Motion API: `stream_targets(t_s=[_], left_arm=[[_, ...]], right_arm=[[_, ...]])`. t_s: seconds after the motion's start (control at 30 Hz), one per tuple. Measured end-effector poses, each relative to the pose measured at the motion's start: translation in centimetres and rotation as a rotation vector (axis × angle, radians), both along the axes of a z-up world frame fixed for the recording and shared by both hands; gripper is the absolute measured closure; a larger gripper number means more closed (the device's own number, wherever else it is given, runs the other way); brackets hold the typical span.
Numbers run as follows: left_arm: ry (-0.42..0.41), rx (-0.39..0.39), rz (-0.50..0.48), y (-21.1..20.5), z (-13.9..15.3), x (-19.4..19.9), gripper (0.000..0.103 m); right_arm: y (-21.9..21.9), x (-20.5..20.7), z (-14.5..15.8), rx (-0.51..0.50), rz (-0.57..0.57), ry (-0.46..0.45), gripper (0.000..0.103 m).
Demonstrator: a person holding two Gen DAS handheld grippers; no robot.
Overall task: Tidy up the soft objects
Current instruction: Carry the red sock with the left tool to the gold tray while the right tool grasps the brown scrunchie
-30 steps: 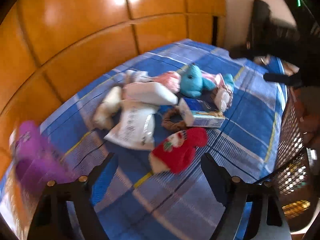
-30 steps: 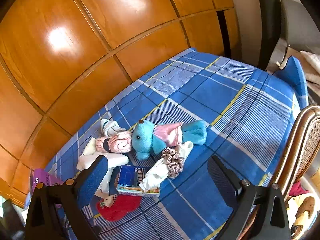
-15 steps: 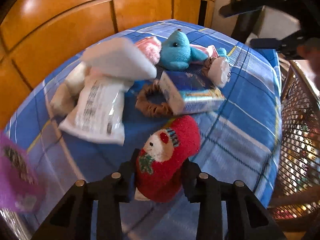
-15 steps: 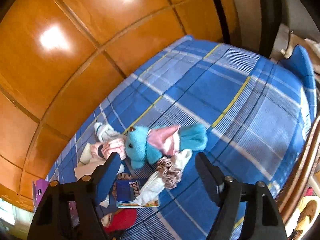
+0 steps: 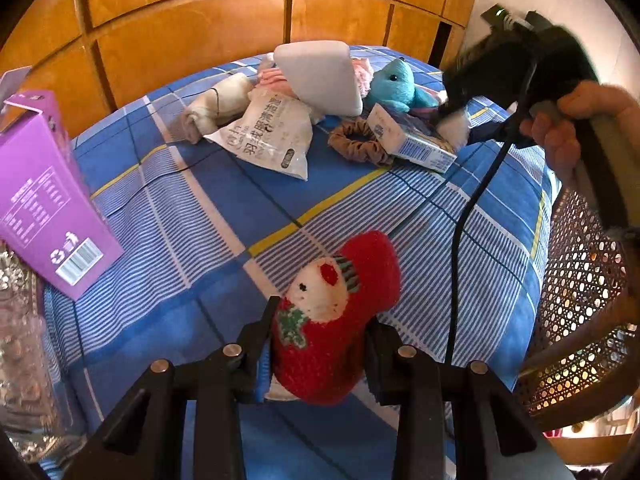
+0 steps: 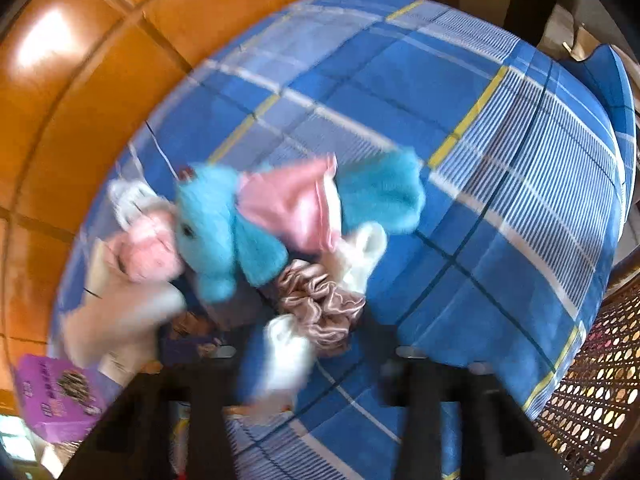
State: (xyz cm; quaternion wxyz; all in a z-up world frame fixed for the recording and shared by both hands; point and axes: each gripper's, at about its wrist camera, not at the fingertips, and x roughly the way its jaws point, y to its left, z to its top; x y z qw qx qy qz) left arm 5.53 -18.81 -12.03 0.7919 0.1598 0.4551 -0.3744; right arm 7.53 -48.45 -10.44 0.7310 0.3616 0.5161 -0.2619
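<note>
A red Christmas sock (image 5: 340,280) with a snowman face sits between the fingers of my left gripper (image 5: 320,344). The jaws are closing and the pads press its sides. It rests on the blue plaid bedspread (image 5: 224,216), apart from the pile. My right gripper (image 6: 312,344) points down into the pile, jaws closing around a white rolled sock (image 6: 288,356) wrapped in a pink satin scrunchie (image 6: 320,304); this view is blurred. From the left wrist view, the right gripper (image 5: 456,108) is beside the blue plush toy (image 5: 394,86).
The pile holds a white packet (image 5: 272,132), a white pad (image 5: 320,76), a brown scrunchie (image 5: 354,142), a blue-white box (image 5: 408,142) and pink socks (image 6: 148,252). A purple box (image 5: 40,200) stands left. A wicker chair (image 5: 580,300) lies right, wooden panels (image 5: 200,40) behind. A hand (image 5: 576,120) holds the right gripper.
My left gripper went from wide open to shut on the red sock and drew back from the pile. My right gripper dropped toward the pile and its fingers narrowed around the white sock.
</note>
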Motion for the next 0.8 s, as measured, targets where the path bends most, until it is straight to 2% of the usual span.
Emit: stream_targets(t_s=[0.1, 0.27, 0.43, 0.53, 0.63, 0.7, 0.8], left_arm=[[0.009, -0.056, 0.001, 0.9, 1.6, -0.4, 0.070], [-0.035, -0.117, -0.009, 0.9, 5.9, -0.1, 0.070], [-0.063, -0.167, 0.041, -0.8, 11.1, 4.7, 0.070], [-0.119, -0.194, 0.127, -0.9, 14.8, 9.6, 0.070], [-0.165, -0.189, 0.246, 1.2, 17.1, 14.0, 0.070], [-0.200, -0.182, 0.368, 4.4, 18.3, 16.7, 0.070], [-0.224, -0.179, 0.537, 11.0, 18.6, 18.2, 0.070]], right_arm=[[0.3, 0.1, 0.6, -0.051, 0.013, -0.006, 0.073], [0.8, 0.4, 0.3, -0.027, 0.025, 0.013, 0.073], [0.9, -0.3, 0.7, -0.032, 0.016, 0.000, 0.073], [1.3, 0.2, 0.6, -0.043, 0.019, -0.002, 0.073], [1.6, 0.3, 0.8, -0.061, 0.033, 0.001, 0.073], [1.8, 0.4, 1.0, -0.075, 0.047, 0.001, 0.073], [2.0, 0.5, 1.1, -0.081, 0.062, 0.000, 0.073]])
